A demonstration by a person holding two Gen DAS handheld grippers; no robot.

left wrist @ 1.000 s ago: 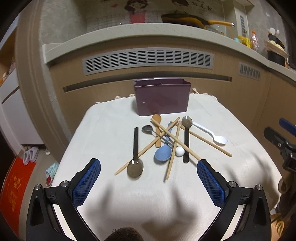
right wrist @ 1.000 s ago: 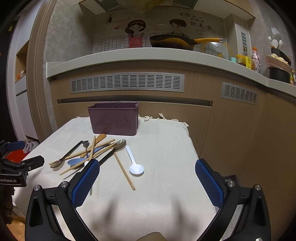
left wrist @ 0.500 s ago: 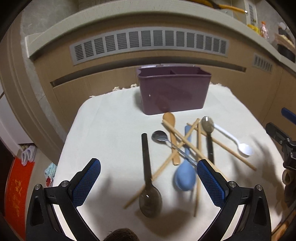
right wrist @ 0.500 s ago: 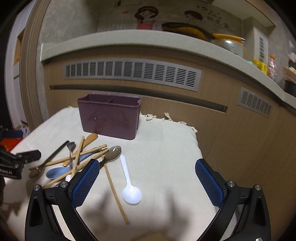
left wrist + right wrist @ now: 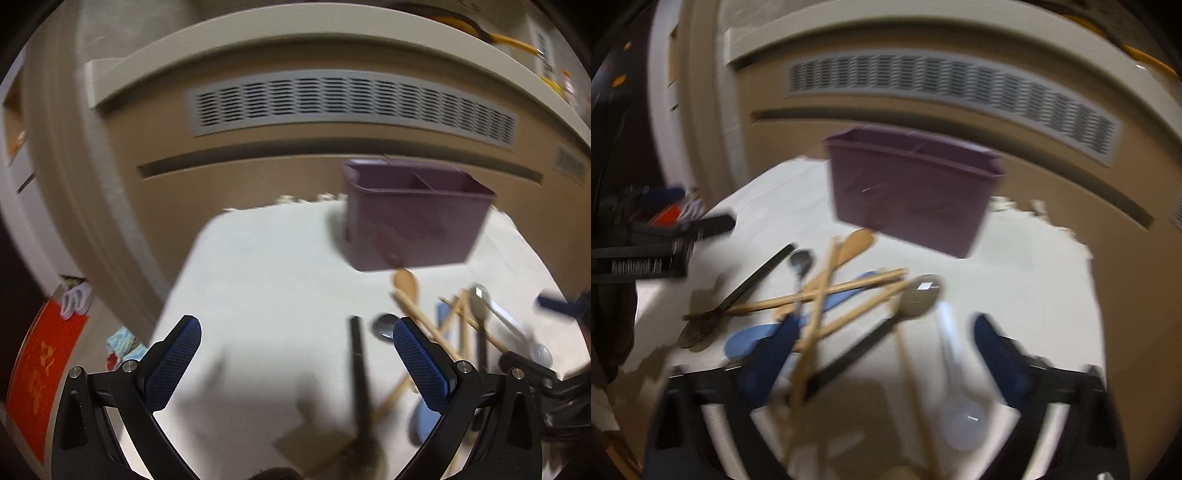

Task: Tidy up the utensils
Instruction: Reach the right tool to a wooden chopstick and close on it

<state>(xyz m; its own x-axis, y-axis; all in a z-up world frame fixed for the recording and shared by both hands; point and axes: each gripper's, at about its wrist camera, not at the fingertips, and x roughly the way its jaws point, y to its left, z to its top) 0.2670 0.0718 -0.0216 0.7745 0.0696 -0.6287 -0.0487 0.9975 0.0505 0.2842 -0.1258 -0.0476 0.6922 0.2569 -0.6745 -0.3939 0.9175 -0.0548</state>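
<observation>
**Dim indoor light, heavy motion blur**

Both views soft w/ motion smear; right wrist view worse, esp. its lower half. Light is warm, dim, from overhead: dark shadows fall on the white cloth near the bottom of each frame. Fisheye bends the counter edge; corners vignette to black. No strong glare.

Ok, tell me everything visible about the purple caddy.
The purple caddy is a rectangular open-topped bin, plastic by its look, dull plum with faint scuffs on the front wall. The left wrist view shows an inner divider splitting it into compartments; nothing is seen sticking out of it. It stands upright at the far end of the cloth, before the cabinet. The wooden spoon lies nearest its base; contact is unclear. No gripper touches it.
</observation>
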